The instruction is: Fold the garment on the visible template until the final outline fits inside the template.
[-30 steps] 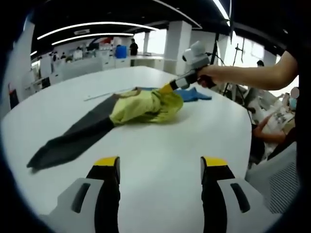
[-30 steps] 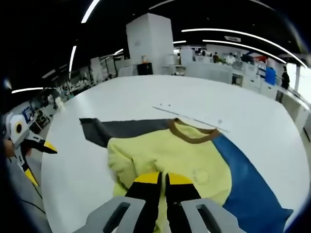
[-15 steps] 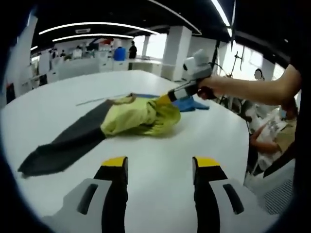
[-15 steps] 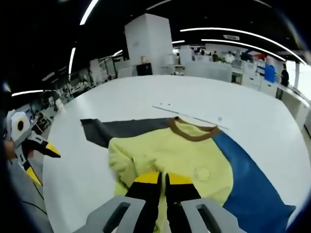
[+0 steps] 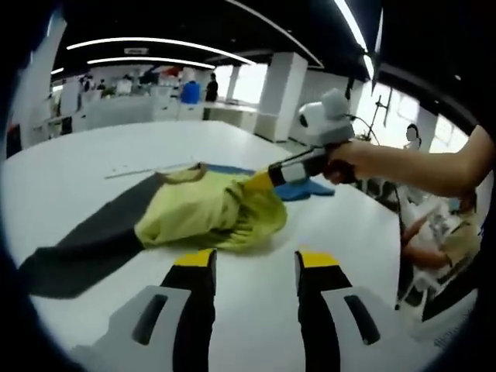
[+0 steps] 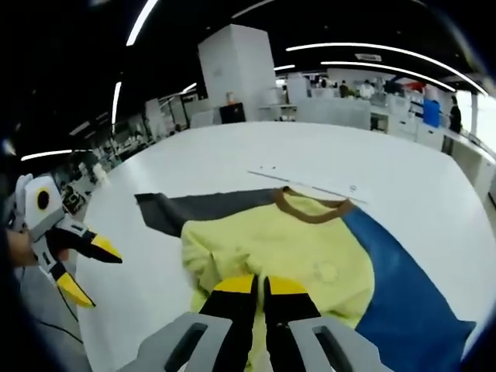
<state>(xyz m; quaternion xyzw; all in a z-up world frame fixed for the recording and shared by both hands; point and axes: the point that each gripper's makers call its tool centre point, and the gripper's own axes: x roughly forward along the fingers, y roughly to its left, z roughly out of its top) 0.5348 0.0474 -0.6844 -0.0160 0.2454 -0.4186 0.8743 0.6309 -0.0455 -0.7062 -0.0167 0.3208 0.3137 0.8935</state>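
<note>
A garment with a yellow body, a brown collar, a dark grey sleeve and a blue sleeve lies bunched on the white table. My right gripper is shut on the yellow cloth's near edge. In the left gripper view it reaches in from the right, held by a person's hand. My left gripper is open just short of the yellow fabric, nothing between its jaws. It appears at the table's edge in the right gripper view.
A thin pale strip lies on the table beyond the collar. The table edge curves close on the right, where a seated person is. Desks and a white pillar stand far behind.
My left gripper has closed in on the yellow cloth, and it looms larger in the right gripper view. The right gripper keeps its hold with little motion.
</note>
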